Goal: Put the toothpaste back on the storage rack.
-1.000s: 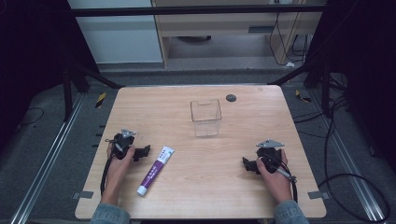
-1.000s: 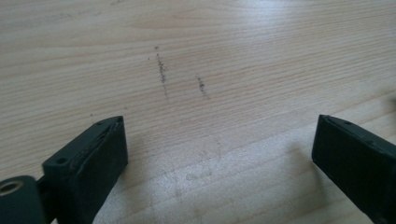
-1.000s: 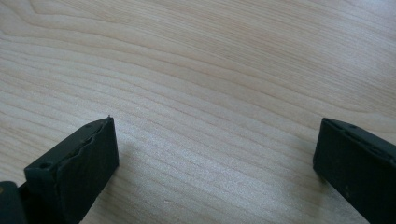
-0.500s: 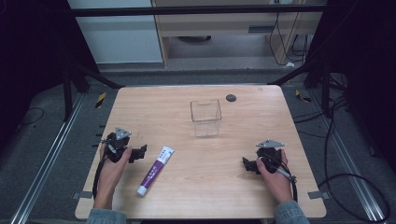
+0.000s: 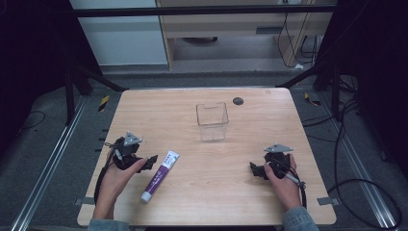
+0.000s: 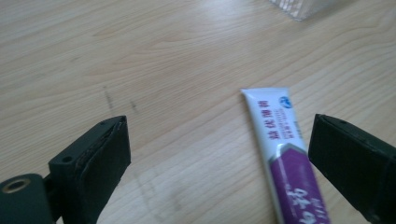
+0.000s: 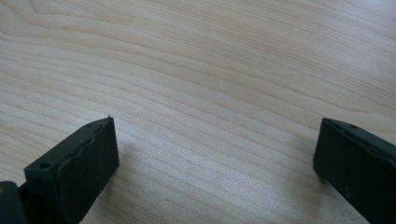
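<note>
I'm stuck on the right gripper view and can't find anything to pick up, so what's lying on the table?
Observer: A purple and white tube lies flat on the left part of the table.
Operator: Is there anything to drop it into?
Observer: A clear box stands upright toward the far middle, well apart from the tube.
Operator: Where's the left hand-held gripper?
Observer: The left hand-held gripper is open right beside the tube's flat end. In its own view the tube lies between the jaws, close to one of them, and is not clamped.
</note>
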The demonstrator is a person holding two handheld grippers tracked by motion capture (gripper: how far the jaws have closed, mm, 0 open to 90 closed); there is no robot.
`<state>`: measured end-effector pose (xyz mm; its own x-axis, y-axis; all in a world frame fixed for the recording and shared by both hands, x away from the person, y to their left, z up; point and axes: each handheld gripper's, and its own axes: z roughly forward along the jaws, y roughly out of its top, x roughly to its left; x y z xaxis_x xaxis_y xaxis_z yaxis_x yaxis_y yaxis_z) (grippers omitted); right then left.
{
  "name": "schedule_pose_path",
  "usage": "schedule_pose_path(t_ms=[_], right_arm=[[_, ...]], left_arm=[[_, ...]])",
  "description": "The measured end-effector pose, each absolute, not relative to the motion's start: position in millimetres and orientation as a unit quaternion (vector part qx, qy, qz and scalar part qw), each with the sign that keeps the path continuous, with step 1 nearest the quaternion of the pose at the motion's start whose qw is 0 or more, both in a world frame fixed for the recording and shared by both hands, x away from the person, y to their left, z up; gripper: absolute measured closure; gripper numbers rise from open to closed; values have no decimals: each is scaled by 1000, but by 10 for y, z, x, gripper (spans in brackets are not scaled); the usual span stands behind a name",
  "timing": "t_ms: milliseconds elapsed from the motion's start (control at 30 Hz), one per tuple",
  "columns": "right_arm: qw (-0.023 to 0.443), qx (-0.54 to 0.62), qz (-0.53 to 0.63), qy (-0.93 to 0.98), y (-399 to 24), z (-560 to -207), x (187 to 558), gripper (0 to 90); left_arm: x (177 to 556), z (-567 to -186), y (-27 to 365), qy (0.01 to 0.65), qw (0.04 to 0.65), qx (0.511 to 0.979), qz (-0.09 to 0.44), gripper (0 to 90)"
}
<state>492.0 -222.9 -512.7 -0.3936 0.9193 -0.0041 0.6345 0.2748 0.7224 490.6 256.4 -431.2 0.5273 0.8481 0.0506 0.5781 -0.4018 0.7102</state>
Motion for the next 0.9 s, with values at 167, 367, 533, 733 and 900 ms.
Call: schedule_pose_path(t_ms=[167, 367, 533, 733, 900], right_arm=[[218, 506, 327, 768, -2229, -5128, 4920, 4], [218, 506, 327, 768, -2230, -5127, 4920, 4], [219, 505, 326, 768, -2231, -5128, 4920, 4], [218, 505, 327, 768, -2231, -5128, 4921, 4], [218, 505, 327, 769, -2230, -5127, 4921, 4]], left_arm=[[4875, -4328, 2452, 433, 332, 819, 175, 68], [4857, -4368, 2361, 432, 328, 824, 162, 97], [4878, -4404, 2280, 440, 324, 823, 150, 108], [4909, -4343, 2155, 439, 318, 829, 139, 118], [4966, -4341, 2066, 446, 310, 829, 133, 120]])
